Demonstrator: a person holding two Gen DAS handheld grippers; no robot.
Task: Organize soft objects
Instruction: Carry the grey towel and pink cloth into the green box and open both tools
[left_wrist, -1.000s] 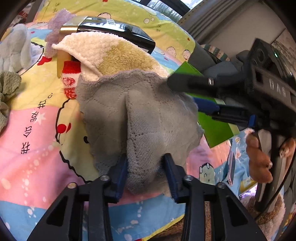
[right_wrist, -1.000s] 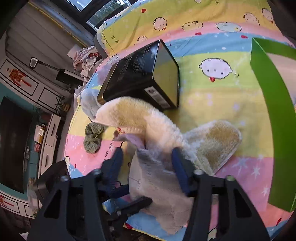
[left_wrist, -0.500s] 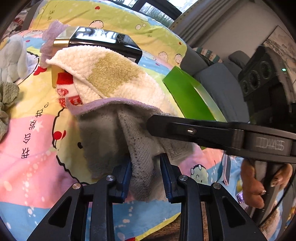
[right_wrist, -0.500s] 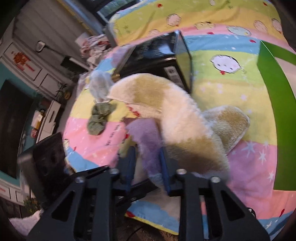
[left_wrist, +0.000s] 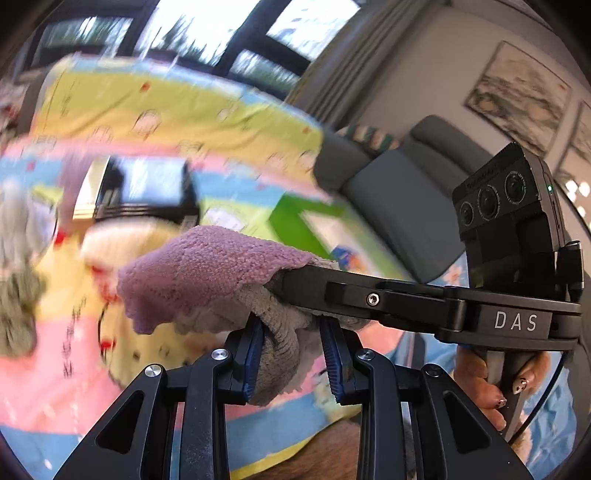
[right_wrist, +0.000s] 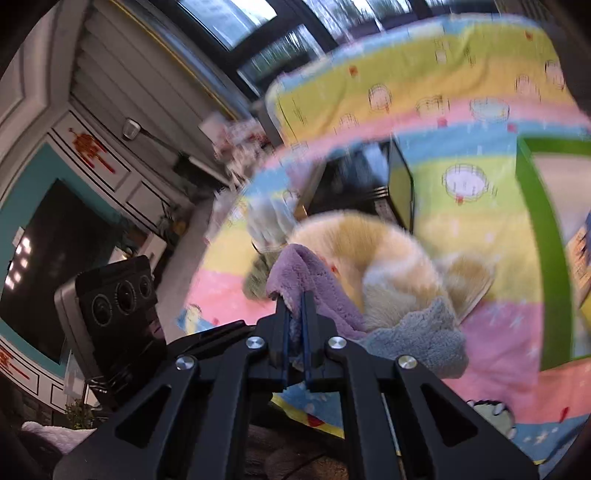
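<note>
**Both claws pinching the same purple/grey cloth, lifted off the bed**

Going left to right in the left wrist view: far left is a blurry grey-green soft lump (left_wrist: 18, 306) lying on the cartoon bedsheet (left_wrist: 147, 110). Behind it sits a black box (left_wrist: 147, 192), and just in front of that a fluffy cream-and-yellow towel (left_wrist: 122, 240), all smeared by motion blur. In the middle is the cloth (left_wrist: 207, 273), purple on one side, grey on the other, held up clear of the sheet. The left gripper (left_wrist: 291, 365) has its jaws narrow and clamped on a bunched grey fold of it. The right gripper (left_wrist: 295, 280) comes in from the right side and its closed tips are buried in the cloth's top edge, so the purple side drapes over them. Further right there's a green-rimmed tray (left_wrist: 288, 221), a grey sofa (left_wrist: 399, 199), and the person's hand (left_wrist: 491, 380) wrapped round the right gripper's handle.

The right wrist view shows the same thing: the left gripper's camera block at left, the right gripper's jaws nearly together with just a thin bit of cloth pinched between the blue pads. The rest of the cloth hangs off to the right, above the cream towel.
</note>
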